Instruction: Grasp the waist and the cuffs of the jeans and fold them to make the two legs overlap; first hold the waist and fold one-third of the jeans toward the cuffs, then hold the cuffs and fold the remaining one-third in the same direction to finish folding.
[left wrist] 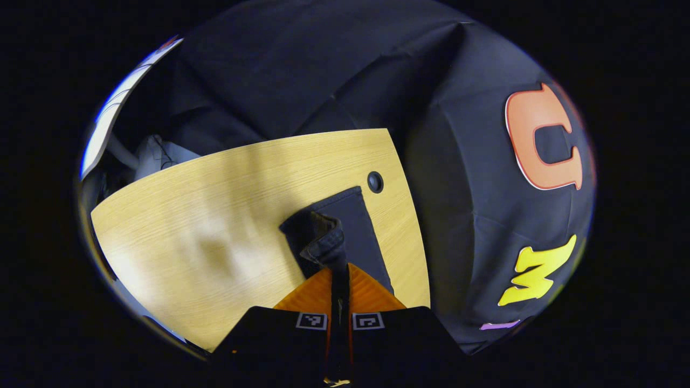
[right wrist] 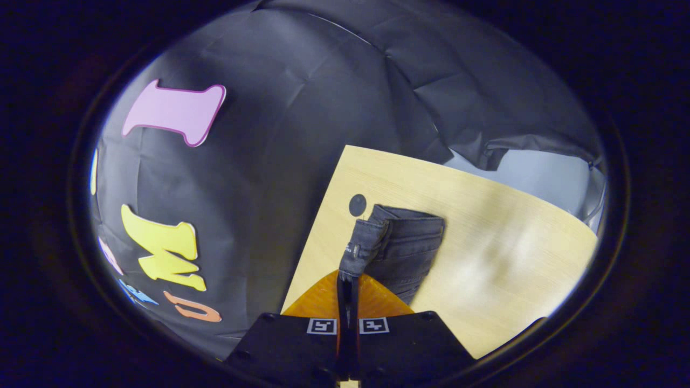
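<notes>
— Black cloth walls in the booth behind a pale wooden bench; in the left gripper view, what sits on that wood?

— At the left of the frame, bare wood. Toward the centre, the dark jeans stretch away to a small black round cap set in the bench near its far edge. The left gripper at bottom centre is closed narrow on a bunched cuff, both fingers pressing the cloth, which rises off the wood there.

— And the right gripper view?

— Cloth wall fills the left of the frame. At centre, the same round cap lies just beside the jeans. The right gripper at bottom centre is pinched tight on the waistband, which stands lifted above the bench. Right of it, the denim lies folded on the wood, and further right the bench is bare.
</notes>
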